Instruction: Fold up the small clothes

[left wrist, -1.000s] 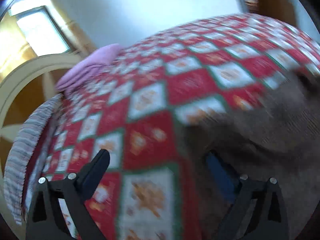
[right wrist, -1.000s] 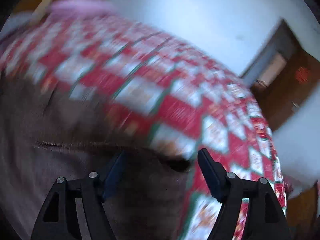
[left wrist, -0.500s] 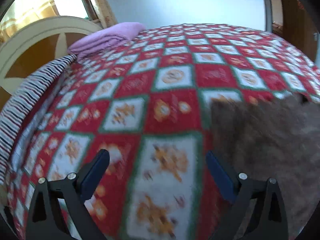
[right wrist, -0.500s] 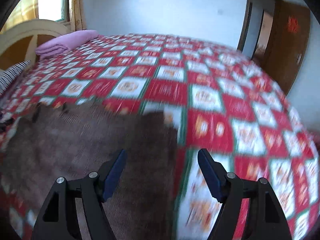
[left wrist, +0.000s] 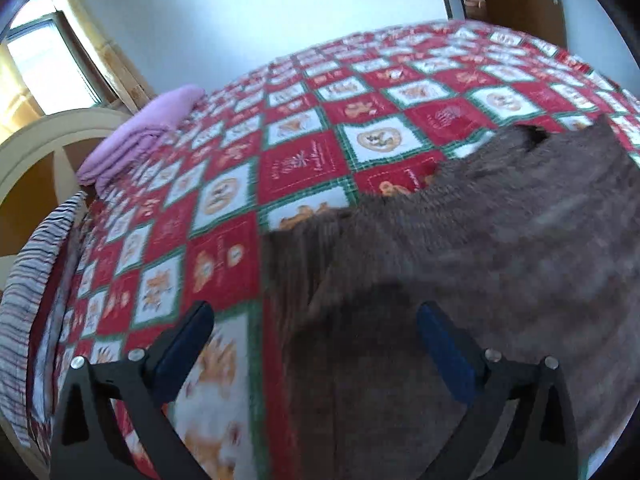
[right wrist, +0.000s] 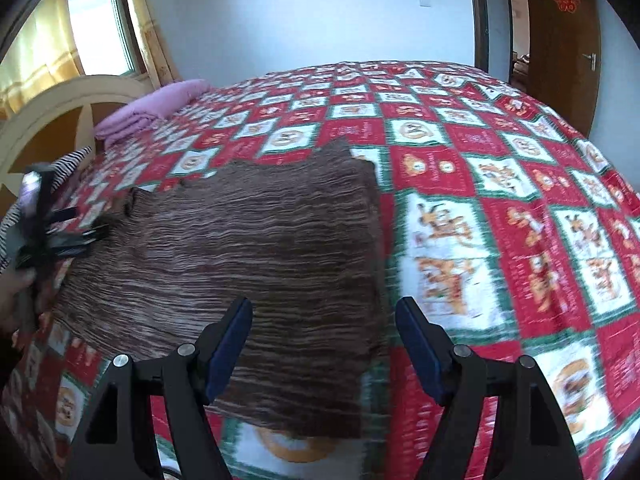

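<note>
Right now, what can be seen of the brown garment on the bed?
The brown garment is a ribbed or crinkled fabric, streaked dark and lighter brown, lying spread flat on the red, white and green patchwork bedspread. Its outline is roughly rectangular, with a dark notch, maybe a neckline, at its left end in the right wrist view. The right gripper hangs open over its near right corner; the left gripper is open over its opposite edge. Neither is gripping it.

Home bedroom, quilted bed (right wrist: 500, 168), headboard (right wrist: 60, 104), curtained window (right wrist: 96, 28)

Brown garment (left wrist: 500, 264) blurred, cut off at frame btm/right edge
</note>
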A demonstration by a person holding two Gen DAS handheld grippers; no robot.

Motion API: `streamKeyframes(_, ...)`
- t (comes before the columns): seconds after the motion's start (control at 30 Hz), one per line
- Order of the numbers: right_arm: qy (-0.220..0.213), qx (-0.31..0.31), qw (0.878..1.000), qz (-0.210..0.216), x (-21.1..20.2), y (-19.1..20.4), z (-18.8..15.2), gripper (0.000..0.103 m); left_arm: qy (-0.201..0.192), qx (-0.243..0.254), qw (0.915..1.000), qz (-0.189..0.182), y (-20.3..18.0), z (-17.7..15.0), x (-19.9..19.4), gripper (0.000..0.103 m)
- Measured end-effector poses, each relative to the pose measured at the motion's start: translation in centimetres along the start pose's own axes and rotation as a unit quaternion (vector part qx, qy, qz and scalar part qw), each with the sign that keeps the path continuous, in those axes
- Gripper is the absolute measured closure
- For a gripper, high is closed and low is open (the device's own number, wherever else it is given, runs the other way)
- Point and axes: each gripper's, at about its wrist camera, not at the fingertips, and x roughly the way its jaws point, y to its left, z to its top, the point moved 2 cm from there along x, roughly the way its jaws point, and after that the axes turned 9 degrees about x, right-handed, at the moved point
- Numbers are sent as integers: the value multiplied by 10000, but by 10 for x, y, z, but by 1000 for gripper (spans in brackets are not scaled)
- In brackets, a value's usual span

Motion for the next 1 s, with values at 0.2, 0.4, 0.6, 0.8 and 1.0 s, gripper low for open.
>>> streamKeyframes(0.2,-39,112,9999,104,-3,-5,-9,28,447,-1411,9842,976,84,-8,28,0)
streamKeyframes(0.4,-17,292,9996,45,-5,-29,-13,28,372,-2253,9726,428,124,-63,-4,0)
streamKeyframes(0.6,53,303,9993,212,-14,-36,-19,43,-198,-1664,9838,-643,58,-108,-62,6)
streamKeyframes(0.8,170,367,9988,280,-20,-40,-21,52,-469,-977,9874,-1157,4,-131,-86,23)
streamKeyframes(1.0,205,200,9989,365,-18,-27,-18,67,-390,-1070,9830,-1440,-1,-124,-76,43)
